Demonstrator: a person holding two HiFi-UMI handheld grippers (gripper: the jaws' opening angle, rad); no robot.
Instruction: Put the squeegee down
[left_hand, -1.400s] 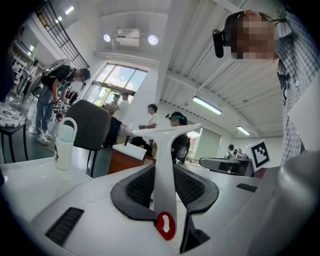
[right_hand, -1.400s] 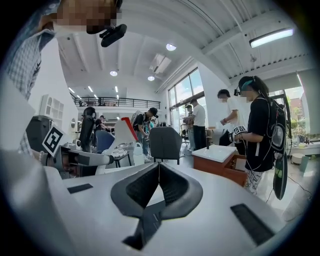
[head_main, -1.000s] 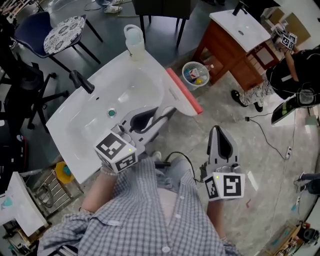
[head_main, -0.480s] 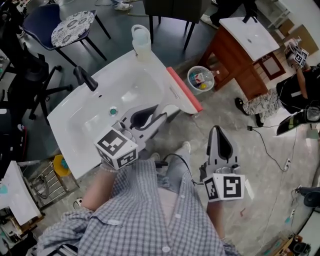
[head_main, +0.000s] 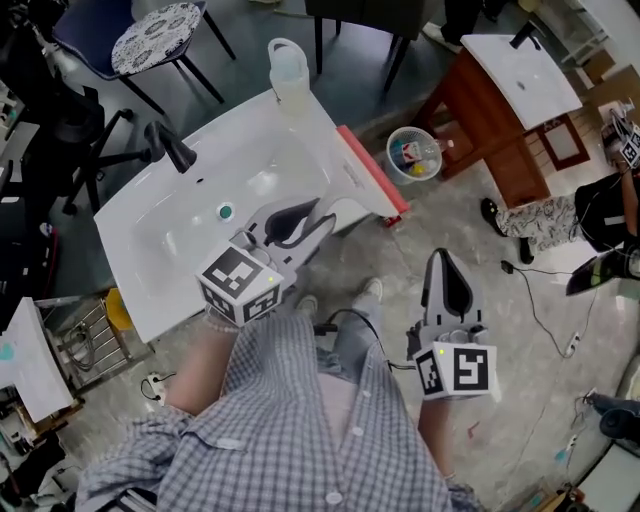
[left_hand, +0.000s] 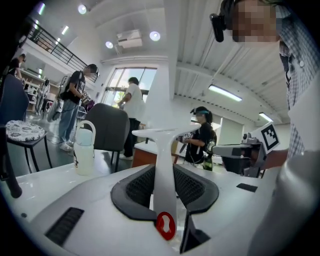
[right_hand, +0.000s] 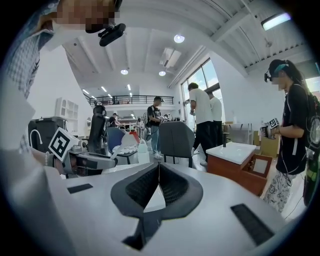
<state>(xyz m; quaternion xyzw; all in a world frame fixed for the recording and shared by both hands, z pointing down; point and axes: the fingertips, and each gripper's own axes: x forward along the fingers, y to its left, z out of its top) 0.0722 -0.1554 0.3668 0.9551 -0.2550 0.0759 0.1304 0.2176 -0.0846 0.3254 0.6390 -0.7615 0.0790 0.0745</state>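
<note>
1 step remains: left gripper (head_main: 320, 218) pinches the squeegee (head_main: 368, 178), upper centre, by the sink (head_main: 190, 180) edge. Right gripper (head_main: 443, 258) sits pressed together, empty.

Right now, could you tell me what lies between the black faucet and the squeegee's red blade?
Between the black faucet and the red-bladed white squeegee, the head view shows only the white ceramic sink's bowl, bare there.
</note>
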